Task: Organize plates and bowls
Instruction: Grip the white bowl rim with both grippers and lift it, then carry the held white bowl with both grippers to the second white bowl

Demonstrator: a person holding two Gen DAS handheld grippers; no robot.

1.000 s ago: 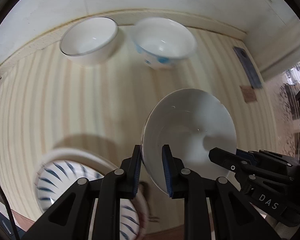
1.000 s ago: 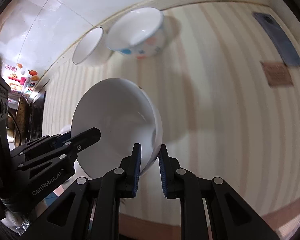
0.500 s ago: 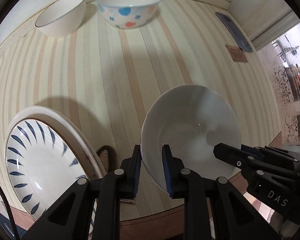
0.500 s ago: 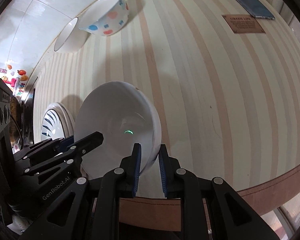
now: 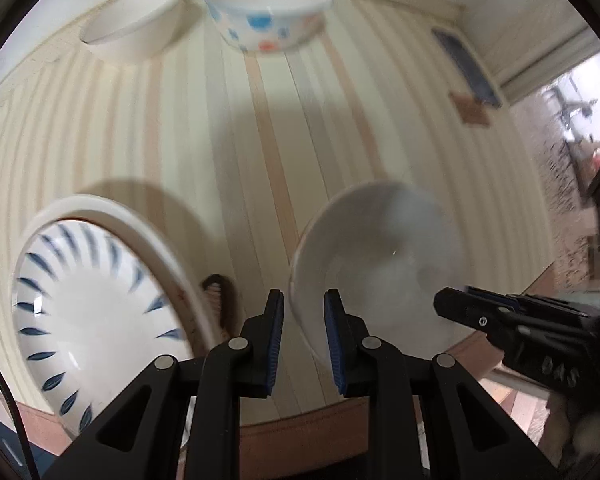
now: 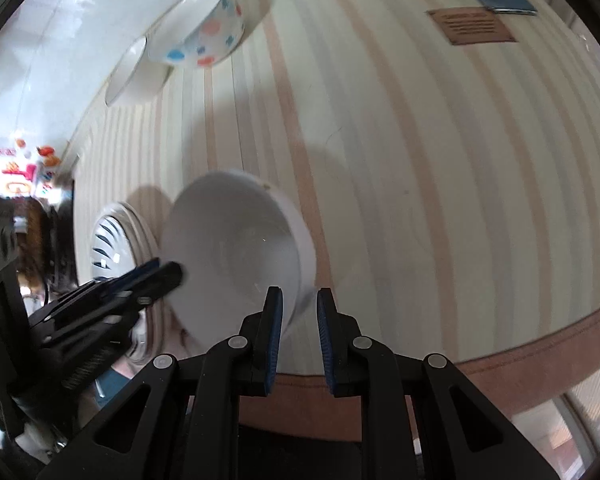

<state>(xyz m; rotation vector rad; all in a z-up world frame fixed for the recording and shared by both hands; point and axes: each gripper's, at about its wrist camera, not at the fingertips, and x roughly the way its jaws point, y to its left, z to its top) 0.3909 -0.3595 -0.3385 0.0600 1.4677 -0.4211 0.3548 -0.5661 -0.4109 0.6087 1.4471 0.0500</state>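
A plain white bowl [image 5: 380, 256] hangs tilted over the striped table, held by opposite sides of its rim. My left gripper [image 5: 303, 312] is shut on its left rim. My right gripper [image 6: 298, 308] is shut on the right rim of this white bowl [image 6: 228, 248]. Each gripper shows in the other's view: the right gripper [image 5: 500, 320] and the left gripper [image 6: 140, 284]. A blue-striped plate [image 5: 92, 312] lies to the left of the held bowl, near the table's front edge. The same striped plate [image 6: 108, 248] shows partly behind the bowl in the right wrist view.
A polka-dot bowl [image 5: 268, 12] and a plain white bowl [image 5: 132, 28] stand side by side at the far wall. A dark phone [image 5: 466, 66] and a brown card [image 5: 474, 110] lie at the far right. The brown table edge [image 6: 540, 344] runs close below the grippers.
Both grippers have carried the white bowl back from the far bowls toward the table's front edge, beside the striped plate. Both grips are unchanged; the current frames are motion-blurred.
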